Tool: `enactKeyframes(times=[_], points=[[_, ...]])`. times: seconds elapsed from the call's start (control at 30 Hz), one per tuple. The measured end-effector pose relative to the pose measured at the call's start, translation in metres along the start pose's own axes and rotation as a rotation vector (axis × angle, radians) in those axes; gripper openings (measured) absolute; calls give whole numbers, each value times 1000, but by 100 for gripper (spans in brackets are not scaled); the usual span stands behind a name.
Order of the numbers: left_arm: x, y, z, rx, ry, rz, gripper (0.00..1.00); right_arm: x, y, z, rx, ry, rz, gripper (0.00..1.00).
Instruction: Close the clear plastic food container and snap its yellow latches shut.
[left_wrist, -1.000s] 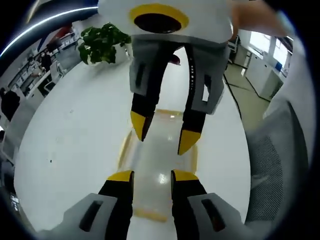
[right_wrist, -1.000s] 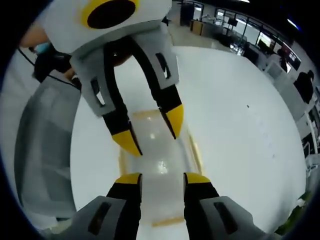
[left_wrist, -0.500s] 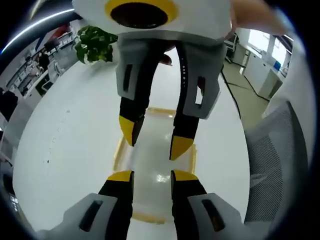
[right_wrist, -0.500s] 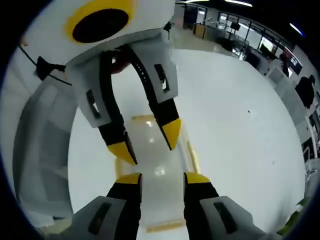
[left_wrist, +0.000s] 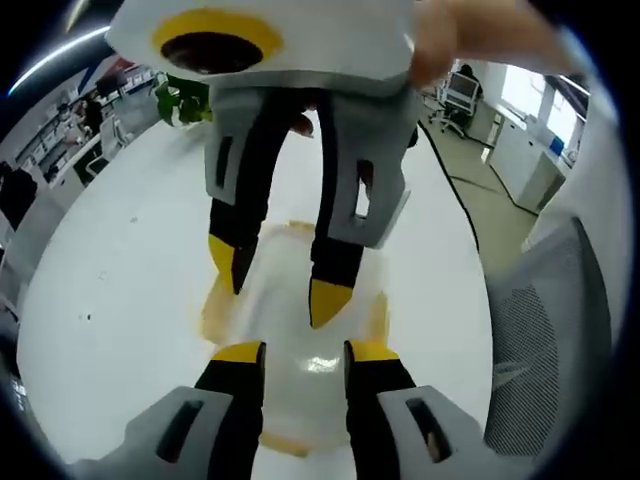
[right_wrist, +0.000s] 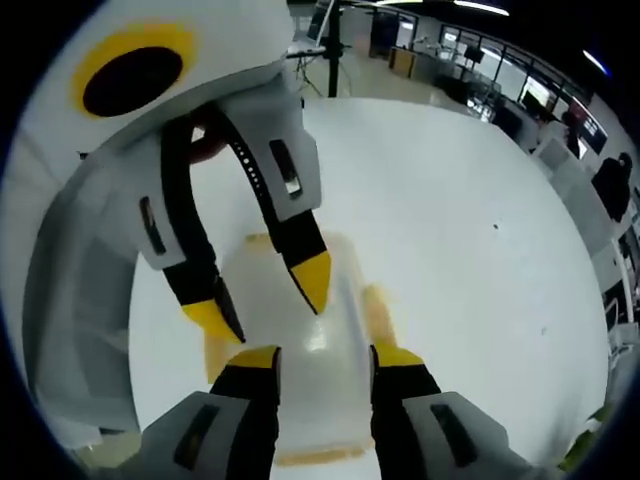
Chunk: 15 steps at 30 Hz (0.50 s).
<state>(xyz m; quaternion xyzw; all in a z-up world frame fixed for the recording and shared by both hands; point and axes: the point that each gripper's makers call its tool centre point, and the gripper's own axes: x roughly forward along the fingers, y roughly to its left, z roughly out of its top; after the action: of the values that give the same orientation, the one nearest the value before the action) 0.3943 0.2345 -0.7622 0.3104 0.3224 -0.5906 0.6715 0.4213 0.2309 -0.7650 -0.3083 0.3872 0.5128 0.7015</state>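
— Claws? How do they stand?
— Both spread, holding nothing. The left claw (left_wrist: 295, 352) and right claw (right_wrist: 325, 357) face each other, tips down over the clear container (left_wrist: 290, 330), which lies on the white desk (left_wrist: 120, 300).
— Changed from before?
— Both have come closer to the lid since half a second ago. Yellow latches (right_wrist: 378, 305) edge its sides.

The right gripper (right_wrist: 325, 362) hovered over the clear container (right_wrist: 300, 340) on the white counter (right_wrist: 450, 230), its jaws parted above the lid. The left gripper (right_wrist: 265, 295) faced it from the far side, jaws apart too. A yellow latch (right_wrist: 378, 305) showed at the container's right edge.
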Motion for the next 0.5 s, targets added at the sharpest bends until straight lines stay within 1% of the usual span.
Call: enactKeyframes(times=[0.07,0.27,0.37,0.43,0.5], points=[[1,-2,0,-25,-11,-6,31,0,-1,0,-1,1,0,34],[-1,-2,0,-21,-12,7,31,0,-4,2,-12,2,-2,37],[-3,-5,0,-26,-11,1,36,0,-7,4,-16,0,-4,37],[-3,-8,-1,-21,-15,-4,37,0,-8,5,-16,-1,-1,38],[-2,-11,-3,-17,-6,-7,37,1,-10,5,-22,1,1,38]])
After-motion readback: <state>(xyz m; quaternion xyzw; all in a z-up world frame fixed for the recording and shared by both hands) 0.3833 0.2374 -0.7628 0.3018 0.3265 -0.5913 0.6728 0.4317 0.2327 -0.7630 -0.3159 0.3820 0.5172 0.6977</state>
